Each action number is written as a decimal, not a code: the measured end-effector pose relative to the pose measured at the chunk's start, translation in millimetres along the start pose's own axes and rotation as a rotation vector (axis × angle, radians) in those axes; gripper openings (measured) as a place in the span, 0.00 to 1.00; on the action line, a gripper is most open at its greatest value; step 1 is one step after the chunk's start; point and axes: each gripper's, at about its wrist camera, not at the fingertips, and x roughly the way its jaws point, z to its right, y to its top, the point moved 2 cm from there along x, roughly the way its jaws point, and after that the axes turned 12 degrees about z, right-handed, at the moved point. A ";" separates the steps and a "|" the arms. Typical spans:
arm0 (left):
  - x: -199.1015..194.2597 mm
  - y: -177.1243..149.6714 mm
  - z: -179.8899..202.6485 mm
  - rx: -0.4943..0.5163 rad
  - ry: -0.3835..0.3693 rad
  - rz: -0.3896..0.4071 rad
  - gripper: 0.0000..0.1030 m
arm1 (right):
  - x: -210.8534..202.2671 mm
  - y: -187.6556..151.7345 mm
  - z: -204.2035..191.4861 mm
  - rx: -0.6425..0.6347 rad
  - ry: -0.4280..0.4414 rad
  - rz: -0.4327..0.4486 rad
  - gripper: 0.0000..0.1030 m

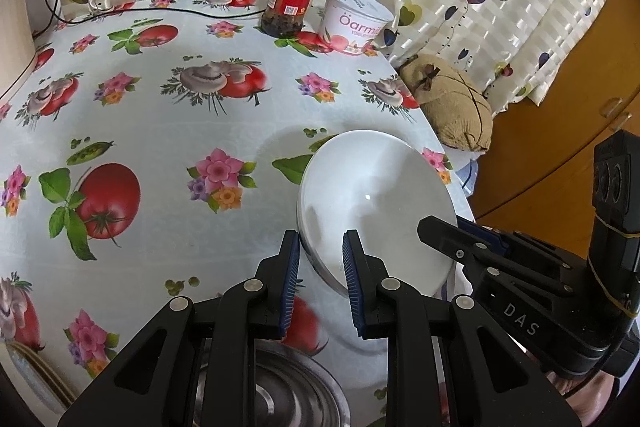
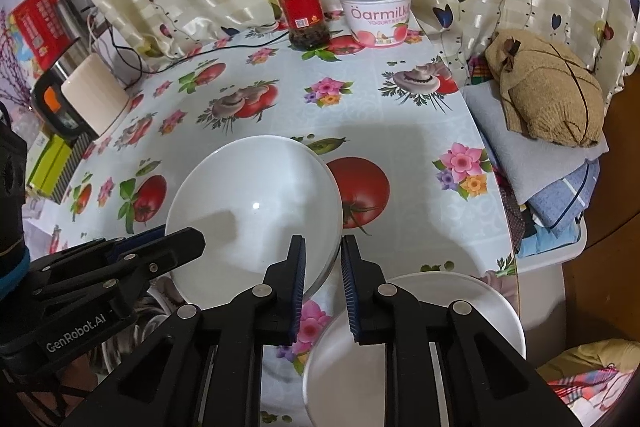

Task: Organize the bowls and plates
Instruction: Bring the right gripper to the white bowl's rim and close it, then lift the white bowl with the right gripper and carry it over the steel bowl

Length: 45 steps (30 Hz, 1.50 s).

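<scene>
A white bowl (image 1: 376, 195) (image 2: 256, 195) rests on the flowered tablecloth, and both grippers hold it by opposite sides of its rim. In the left wrist view my left gripper (image 1: 320, 241) straddles the bowl's left rim, with one blue pad on the outer wall and one inside, shut on it. My right gripper (image 2: 322, 243) clamps the bowl's right rim the same way. Each gripper also shows in the other's view, the right gripper (image 1: 444, 227) at the far rim and the left gripper (image 2: 168, 239) at the left rim. A second white bowl (image 2: 460, 307) lies under my right gripper.
A steel bowl (image 1: 288, 387) and a gold-rimmed plate (image 1: 28, 375) lie near the front edge. At the back stand a red-lidded jar (image 2: 300, 11) and a yogurt tub (image 2: 378, 13), with a cable (image 1: 160, 9). A brown bag (image 2: 548, 95) on folded cloths sits off the table's right edge.
</scene>
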 end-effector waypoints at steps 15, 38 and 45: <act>-34.2 2.3 -3.6 0.001 0.016 0.044 0.23 | -23.7 9.8 -22.2 -0.033 0.018 0.044 0.17; -104.0 -18.3 -20.2 -0.008 0.033 0.103 0.23 | -67.9 -3.0 -72.5 -0.088 0.064 0.074 0.17; -126.0 -29.7 -30.7 -0.013 0.057 0.120 0.23 | -77.4 -15.3 -94.4 -0.119 0.081 0.070 0.17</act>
